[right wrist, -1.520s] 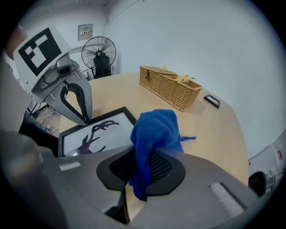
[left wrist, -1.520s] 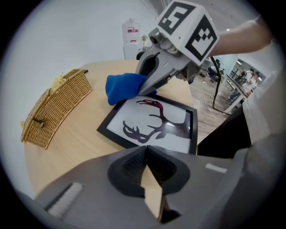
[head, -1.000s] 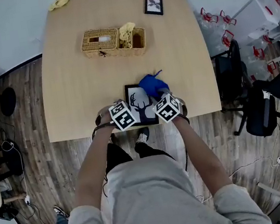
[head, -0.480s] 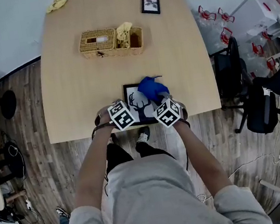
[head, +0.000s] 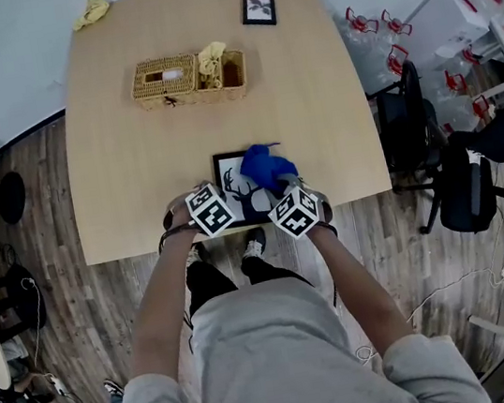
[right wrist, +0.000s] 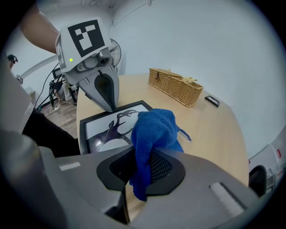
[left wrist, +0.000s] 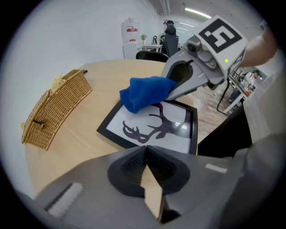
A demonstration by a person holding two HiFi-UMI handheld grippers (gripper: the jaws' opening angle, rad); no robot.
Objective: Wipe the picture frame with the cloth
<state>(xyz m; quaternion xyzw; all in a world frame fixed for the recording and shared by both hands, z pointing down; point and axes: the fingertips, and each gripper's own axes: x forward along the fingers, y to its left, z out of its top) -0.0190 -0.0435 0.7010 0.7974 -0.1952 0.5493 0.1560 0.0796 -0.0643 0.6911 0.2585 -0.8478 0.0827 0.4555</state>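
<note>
The picture frame (head: 234, 189) lies flat at the near edge of the table (head: 133, 167). The right gripper (right wrist: 142, 167) is clamped on the blue cloth (head: 264, 167), which is bunched over the frame's 2 o'clock corner. Since 1 second ago the cloth has drawn slightly nearer the person. The left gripper (left wrist: 146, 154), jaws together and empty, stays at the frame's 9 o'clock edge.

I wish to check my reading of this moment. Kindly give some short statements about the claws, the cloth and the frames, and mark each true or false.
1. The right claw, shut on the blue cloth, is over the deer picture frame. True.
2. The deer picture frame stands upright. False: it lies flat on the table.
3. The left claw is wide open. False: it is shut, with nothing in it.
4. A small frame lies at the table's far side. True.
</note>
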